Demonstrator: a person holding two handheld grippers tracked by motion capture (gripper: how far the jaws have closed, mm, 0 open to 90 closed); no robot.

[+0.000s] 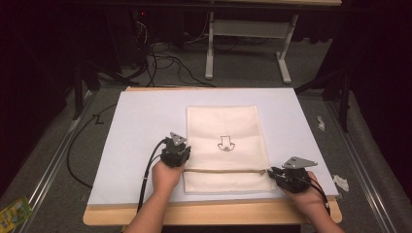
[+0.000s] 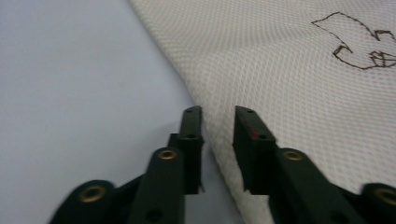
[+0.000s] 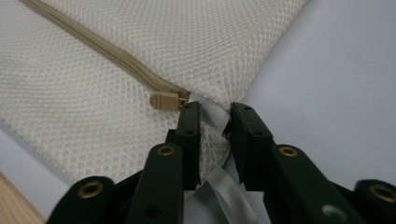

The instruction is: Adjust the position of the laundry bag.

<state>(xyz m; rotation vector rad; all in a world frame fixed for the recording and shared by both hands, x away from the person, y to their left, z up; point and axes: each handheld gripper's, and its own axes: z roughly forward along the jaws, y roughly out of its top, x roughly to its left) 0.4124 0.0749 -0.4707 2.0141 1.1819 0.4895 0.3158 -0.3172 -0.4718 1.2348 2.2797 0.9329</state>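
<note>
While right tongs [image 3: 215,114] pinch bag [image 1: 226,145] corner by zipper pull [image 3: 164,100] | left tongs [image 2: 217,122] narrow, astride bag edge | step: likely bracing to unzip | next: grip pull

Dim, dark-edged room; lit tabletop; soft, slightly blurred close-ups.

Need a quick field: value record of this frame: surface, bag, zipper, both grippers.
surface: pale blue mat on a wooden table
bag: cream mesh bag, flat on the mat, small outline print
zipper: tan zipper across the near part, pull at the bag's right edge
left gripper: jaws astride the bag's left edge, gap visible
right gripper: jaws around the bag corner by the pull, white tag between them
</note>
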